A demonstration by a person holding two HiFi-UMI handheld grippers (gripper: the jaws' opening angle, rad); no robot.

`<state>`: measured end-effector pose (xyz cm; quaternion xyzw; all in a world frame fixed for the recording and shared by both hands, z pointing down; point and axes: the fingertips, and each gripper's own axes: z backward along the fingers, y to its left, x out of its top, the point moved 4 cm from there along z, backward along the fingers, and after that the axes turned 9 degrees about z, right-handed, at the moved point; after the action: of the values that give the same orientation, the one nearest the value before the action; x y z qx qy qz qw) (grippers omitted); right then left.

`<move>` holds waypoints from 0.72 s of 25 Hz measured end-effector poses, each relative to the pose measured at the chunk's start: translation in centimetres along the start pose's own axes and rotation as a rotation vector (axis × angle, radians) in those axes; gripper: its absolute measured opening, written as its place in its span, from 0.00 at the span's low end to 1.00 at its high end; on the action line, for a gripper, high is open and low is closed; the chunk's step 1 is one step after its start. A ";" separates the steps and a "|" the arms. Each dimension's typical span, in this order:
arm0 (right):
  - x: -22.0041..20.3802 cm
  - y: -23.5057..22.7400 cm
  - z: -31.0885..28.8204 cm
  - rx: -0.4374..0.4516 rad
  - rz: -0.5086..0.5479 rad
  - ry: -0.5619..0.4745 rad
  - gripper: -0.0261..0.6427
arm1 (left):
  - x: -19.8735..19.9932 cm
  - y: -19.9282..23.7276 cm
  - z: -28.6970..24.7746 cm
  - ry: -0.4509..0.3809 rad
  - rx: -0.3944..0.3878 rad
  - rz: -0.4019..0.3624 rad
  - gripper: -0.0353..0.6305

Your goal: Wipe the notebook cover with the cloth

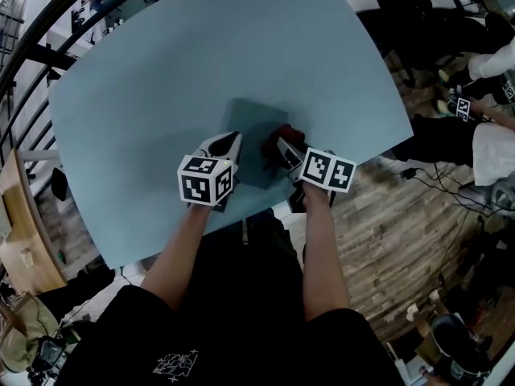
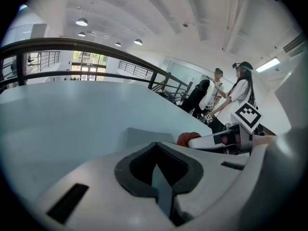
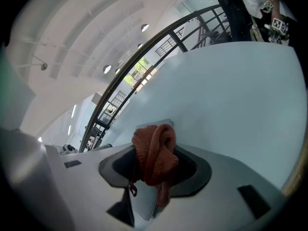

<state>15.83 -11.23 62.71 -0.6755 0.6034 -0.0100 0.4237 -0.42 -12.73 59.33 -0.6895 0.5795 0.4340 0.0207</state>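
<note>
Centrally, near the near edge of the pale blue table point(image 1: 201, 55), lies the dark notebook point(image 1: 253, 127), flat and skewed to that edge, with one gripper at each side. The left gripper point(image 1: 231, 141) has its jaws drawn together with nothing between them, and its tip is at the notebook's left edge. The right gripper point(image 1: 282, 147) is clamped on the bunched red cloth point(image 3: 155, 153), which bulges out over its jaw tips above the right part of the cover. Broad bare tabletop extends beyond the notebook and to its left, up to the far edge and a dark railing point(image 2: 96, 47). Room is tighter on the person's side, where the right gripper's marker cube point(image 1: 328, 170) hangs about over the table's edge and the wooden floor point(image 1: 394, 240) shows below. The head view is dim, and both grippers cover the notebook's near corners. In that view only a small red patch of the cloth shows past the right jaws. In the right gripper view the cloth hides most of the cover and leaves only a grey corner visible behind it. Whether the cloth touches the cover, or the left tip presses on it, cannot be told. Bystanders point(image 2: 236, 95) stand well off to the right, partly cut by the frame.
</note>
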 end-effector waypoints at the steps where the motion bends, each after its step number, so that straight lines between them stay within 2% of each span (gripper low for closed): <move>1: 0.0 0.2 0.1 0.005 0.003 -0.005 0.30 | 0.0 0.1 0.2 -0.002 0.002 0.001 0.06; 10: -0.3 4.4 -1.4 0.101 0.042 0.005 0.30 | 0.4 2.0 2.8 -0.038 0.057 0.017 0.06; 18: -1.5 9.1 -5.1 0.189 0.075 0.063 0.30 | 0.6 5.0 5.5 -0.070 0.121 0.049 0.06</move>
<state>5.44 -12.08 61.39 -0.6090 0.6375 -0.0722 0.4664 -7.66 -11.92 57.88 -0.6568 0.6204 0.4224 0.0719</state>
